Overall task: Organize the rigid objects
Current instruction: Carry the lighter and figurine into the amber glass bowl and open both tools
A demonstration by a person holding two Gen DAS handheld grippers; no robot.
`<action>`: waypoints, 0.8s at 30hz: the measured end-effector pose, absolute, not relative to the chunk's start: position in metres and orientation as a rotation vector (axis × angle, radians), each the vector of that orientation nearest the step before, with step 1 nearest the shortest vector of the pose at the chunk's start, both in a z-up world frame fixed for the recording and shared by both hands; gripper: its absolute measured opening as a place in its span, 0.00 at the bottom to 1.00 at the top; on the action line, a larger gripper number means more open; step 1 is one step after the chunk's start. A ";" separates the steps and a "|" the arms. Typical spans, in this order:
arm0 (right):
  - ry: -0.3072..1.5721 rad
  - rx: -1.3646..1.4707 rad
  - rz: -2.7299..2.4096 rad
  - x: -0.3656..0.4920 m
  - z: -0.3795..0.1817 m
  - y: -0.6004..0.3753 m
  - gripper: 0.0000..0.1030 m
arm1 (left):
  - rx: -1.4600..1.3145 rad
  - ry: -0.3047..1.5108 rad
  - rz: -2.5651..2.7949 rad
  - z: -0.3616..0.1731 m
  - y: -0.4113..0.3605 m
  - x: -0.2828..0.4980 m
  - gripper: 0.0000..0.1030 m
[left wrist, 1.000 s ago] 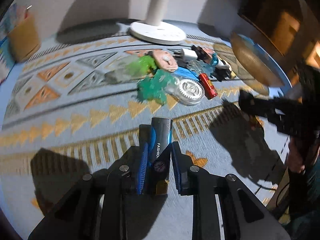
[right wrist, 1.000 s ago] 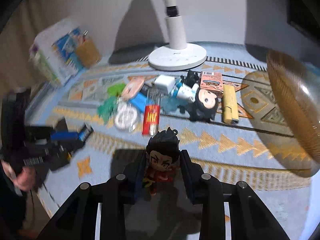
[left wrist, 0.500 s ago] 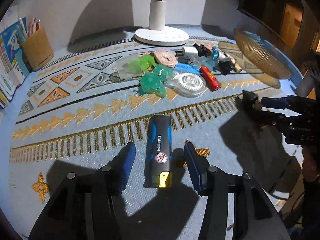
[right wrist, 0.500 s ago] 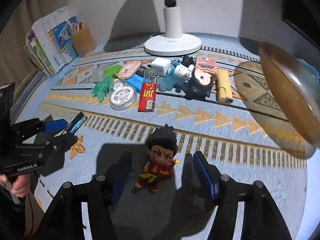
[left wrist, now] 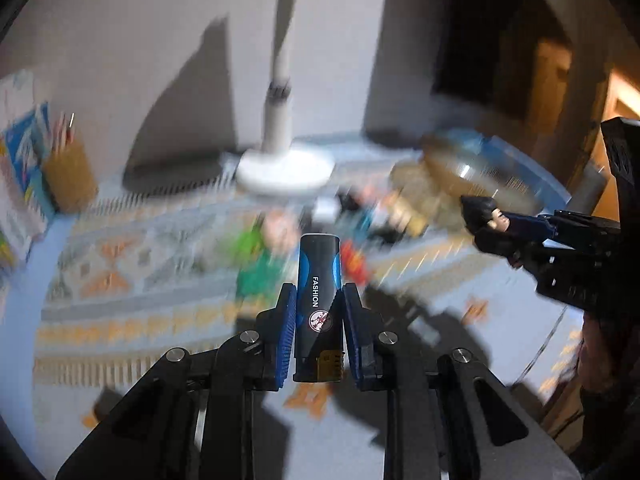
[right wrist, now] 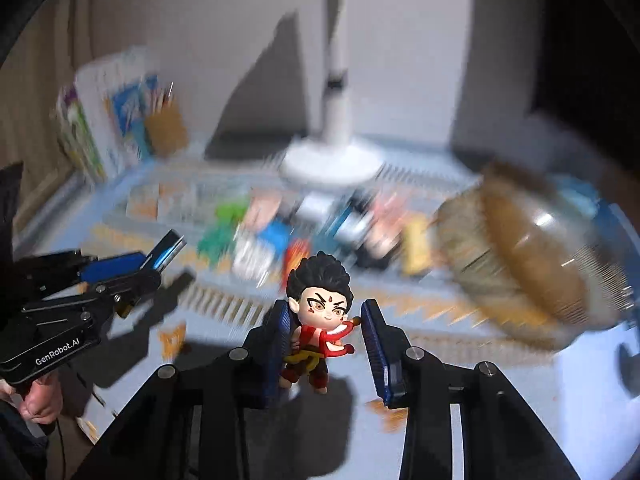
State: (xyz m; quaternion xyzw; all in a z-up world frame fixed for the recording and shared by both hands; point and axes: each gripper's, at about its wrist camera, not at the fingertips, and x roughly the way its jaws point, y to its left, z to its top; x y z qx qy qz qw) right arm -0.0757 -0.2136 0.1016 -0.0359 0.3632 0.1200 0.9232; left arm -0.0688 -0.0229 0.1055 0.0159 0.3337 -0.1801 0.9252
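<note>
My left gripper (left wrist: 319,304) is shut on a black and blue lighter (left wrist: 319,280) marked FASHION, held above the patterned cloth. My right gripper (right wrist: 325,316) is shut on a small black-haired figurine (right wrist: 320,312) in red clothes, also off the cloth. The right gripper with the figurine (left wrist: 486,216) shows at the right of the left wrist view. The left gripper with the lighter (right wrist: 164,254) shows at the left of the right wrist view. A blurred pile of small objects (right wrist: 280,240) lies behind them on the cloth.
A white lamp base (left wrist: 286,168) stands at the back. A brown ribbed bowl (right wrist: 532,256) sits at the right. A pencil cup (left wrist: 70,176) and books (right wrist: 104,120) stand at the back left. The background is motion-blurred.
Both grippers were open around the lighter and the figurine lying on the cloth; now each has shut on its object and lifted it. The views have tilted upward.
</note>
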 end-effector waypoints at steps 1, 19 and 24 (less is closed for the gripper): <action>0.709 -0.066 0.221 -0.078 0.118 -0.226 0.35 | 0.033 0.645 -0.399 0.123 -0.032 -0.067 0.19; 0.916 0.190 -0.032 0.014 0.122 -0.431 0.35 | -0.007 0.825 -0.773 0.115 -0.273 0.075 0.19; 1.031 0.176 -0.032 0.024 0.089 -0.439 0.35 | 0.030 0.916 -0.743 0.088 -0.290 0.091 0.19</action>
